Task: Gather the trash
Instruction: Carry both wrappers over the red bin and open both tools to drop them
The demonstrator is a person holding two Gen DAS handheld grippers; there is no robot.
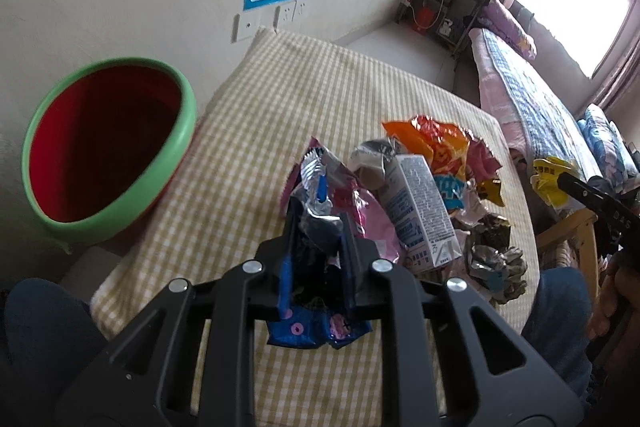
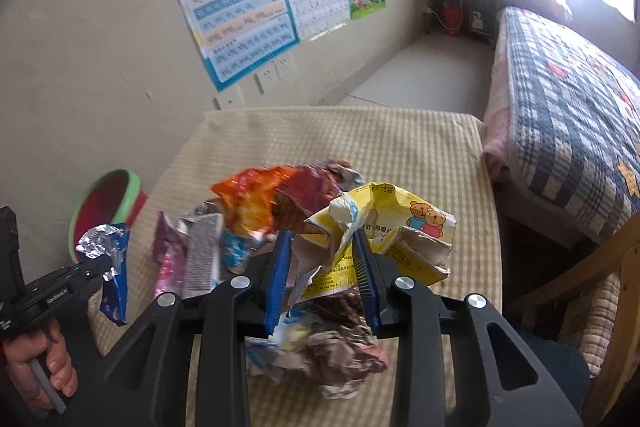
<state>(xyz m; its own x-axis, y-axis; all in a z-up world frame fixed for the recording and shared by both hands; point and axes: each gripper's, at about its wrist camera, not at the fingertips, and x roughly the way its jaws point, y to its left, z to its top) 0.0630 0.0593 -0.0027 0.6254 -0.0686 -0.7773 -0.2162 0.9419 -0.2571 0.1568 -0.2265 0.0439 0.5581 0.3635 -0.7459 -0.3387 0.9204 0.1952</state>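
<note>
My left gripper [image 1: 319, 223] is shut on a blue and silver foil wrapper [image 1: 316, 183], which hangs above the checked tablecloth [image 1: 320, 87]. The right wrist view shows that wrapper [image 2: 116, 251] held off the table at the left. My right gripper [image 2: 321, 239] is shut on a torn yellow carton [image 2: 400, 223] with cartoon bears, lifted over the trash pile. That pile holds an orange bag [image 1: 436, 143], a white milk carton [image 1: 420, 207], a pink wrapper [image 1: 372, 223] and crumpled foil [image 1: 496, 259]. A red bin with a green rim [image 1: 188, 131] stands left of the table.
A bed [image 2: 568, 99] with a plaid quilt runs along the right side. A wooden chair [image 2: 616, 279] sits at the table's right edge. Posters [image 2: 240, 7] hang on the wall behind. The person's knees [image 1: 44, 323] are at the near edge.
</note>
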